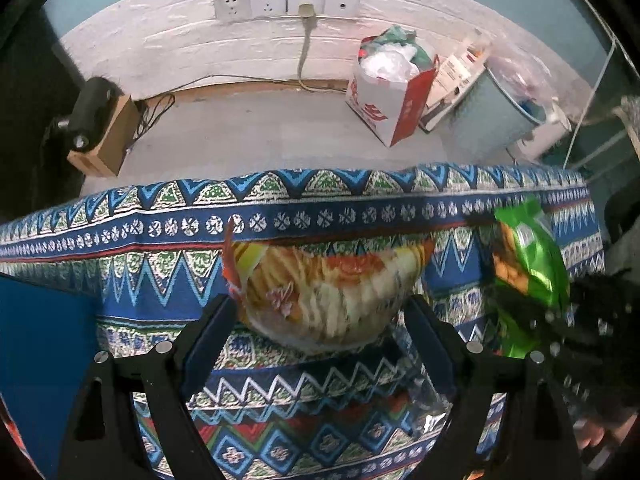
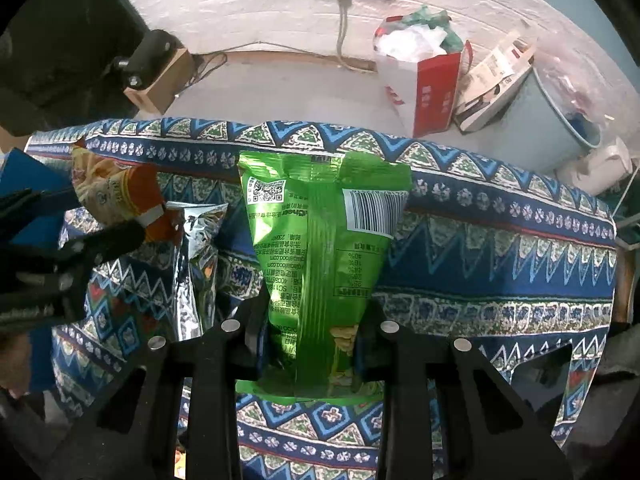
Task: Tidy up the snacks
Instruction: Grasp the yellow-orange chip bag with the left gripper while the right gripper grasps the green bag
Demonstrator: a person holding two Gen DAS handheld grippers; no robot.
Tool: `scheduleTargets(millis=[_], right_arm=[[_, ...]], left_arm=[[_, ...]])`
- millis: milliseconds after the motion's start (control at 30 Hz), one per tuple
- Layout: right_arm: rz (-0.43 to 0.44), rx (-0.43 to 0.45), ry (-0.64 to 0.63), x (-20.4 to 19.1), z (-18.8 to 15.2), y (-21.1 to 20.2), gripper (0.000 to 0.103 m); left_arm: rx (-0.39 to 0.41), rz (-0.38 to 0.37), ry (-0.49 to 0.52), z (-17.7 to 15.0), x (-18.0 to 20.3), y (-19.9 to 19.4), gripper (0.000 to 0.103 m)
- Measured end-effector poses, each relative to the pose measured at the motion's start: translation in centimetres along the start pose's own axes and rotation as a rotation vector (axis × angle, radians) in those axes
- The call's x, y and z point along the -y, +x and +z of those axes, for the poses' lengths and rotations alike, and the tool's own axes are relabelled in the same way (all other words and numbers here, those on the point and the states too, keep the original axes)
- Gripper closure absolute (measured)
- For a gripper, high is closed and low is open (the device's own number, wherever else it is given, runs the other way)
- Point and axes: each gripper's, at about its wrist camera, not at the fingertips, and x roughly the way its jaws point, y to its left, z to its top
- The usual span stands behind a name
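Note:
My left gripper (image 1: 320, 320) is shut on an orange and yellow snack bag (image 1: 328, 292) and holds it above the patterned tablecloth (image 1: 280, 400); the bag also shows in the right wrist view (image 2: 116, 196), with the left gripper (image 2: 100, 240) at the left edge. My right gripper (image 2: 312, 320) is shut on a green snack bag (image 2: 320, 240), held upright with its barcode side facing the camera; it shows at the right in the left wrist view (image 1: 528, 264). A silver foil bag (image 2: 198, 264) lies on the cloth between the two grippers.
A blue box (image 1: 44, 360) stands at the table's left. Beyond the far table edge are the floor, a red and white paper bag (image 1: 392, 96), a pale blue bin (image 1: 492, 116), a cardboard box (image 1: 104, 140) and wall sockets (image 1: 288, 4).

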Motion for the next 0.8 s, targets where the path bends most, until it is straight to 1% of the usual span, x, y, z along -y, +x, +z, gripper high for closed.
scheduleTargets(millis=[100, 233, 267, 300, 367, 467, 600, 800], right_arm=[[-0.001, 0.0, -0.004, 0.1, -0.1, 0.0, 0.074], [0.005, -0.007, -0.007, 0.2, -0.4, 0.1, 0.074], [0.005, -0.009, -0.008, 0.2, -0.5, 0.1, 0.074], [0.003, -0.01, -0.008, 0.2, -0.5, 0.2, 0.074], [-0.004, -0.011, -0.014, 0.1, -0.4, 0.2, 0.074], [-0.009, -0.005, -0.024, -0.1, -0.3, 0.1, 0.074], [-0.018, 0.0, -0.04, -0.5, -0.3, -0.1, 0.074], [-0.034, 0.015, -0.072, -1.3, -0.5, -0.7, 0.074]], left_arm=[[0.006, 0.01, -0.012, 0.4, 0.1, 0.4, 0.016], [0.038, 0.041, 0.016, 0.6, 0.5, 0.5, 0.016], [0.044, 0.051, 0.026, 0.7, 0.6, 0.6, 0.017], [0.053, 0.061, 0.038, 0.7, 0.8, 0.6, 0.025], [0.073, 0.063, 0.056, 0.7, 0.9, 0.4, 0.031], [0.093, 0.07, 0.078, 0.5, 1.0, 0.2, 0.042], [0.111, 0.101, 0.113, -0.2, 1.1, -0.1, 0.047], [0.155, 0.12, 0.185, -1.3, 1.9, -1.9, 0.048]])
